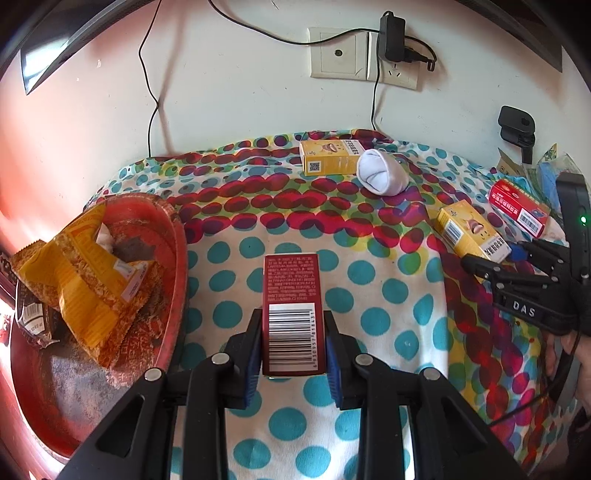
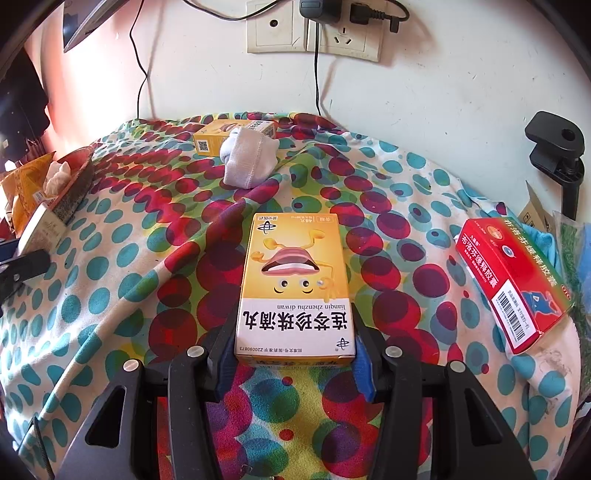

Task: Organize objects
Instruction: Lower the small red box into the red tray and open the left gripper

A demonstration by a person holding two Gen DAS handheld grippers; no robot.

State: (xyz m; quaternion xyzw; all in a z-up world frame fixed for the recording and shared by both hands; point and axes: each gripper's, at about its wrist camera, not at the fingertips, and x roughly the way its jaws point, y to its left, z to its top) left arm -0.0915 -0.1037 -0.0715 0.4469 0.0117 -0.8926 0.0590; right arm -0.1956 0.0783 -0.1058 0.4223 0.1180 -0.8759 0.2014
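The dark red box (image 1: 294, 314) sits clamped between the blue pads of the left gripper (image 1: 294, 332), barcode side up, held above the dotted cloth (image 1: 369, 295) near the red tray (image 1: 173, 266) that stands at the cloth's left edge. A torn orange snack bag (image 1: 85, 280) lies in that tray with a crumpled white wad behind it.

The yellow box (image 2: 295, 288) with the cartoon face lies flat on the cloth toward its right side, and the right gripper (image 2: 295, 339) has its jaws pressed against both long sides of the box's near end, gripping it. No earlier picture shows how the jaws got there.

A second yellow box (image 1: 328, 157) lies near the back edge of the cloth, close to the wall, with a rolled white sock (image 1: 382, 173) touching its right end. A bright red box (image 2: 513, 284) rests at the right edge, well apart from the held yellow one. Wall sockets (image 1: 364, 55) with a black charger (image 1: 391, 35) plugged in sit above the back edge, and a black clamp (image 2: 557, 147) stands beyond the right edge.
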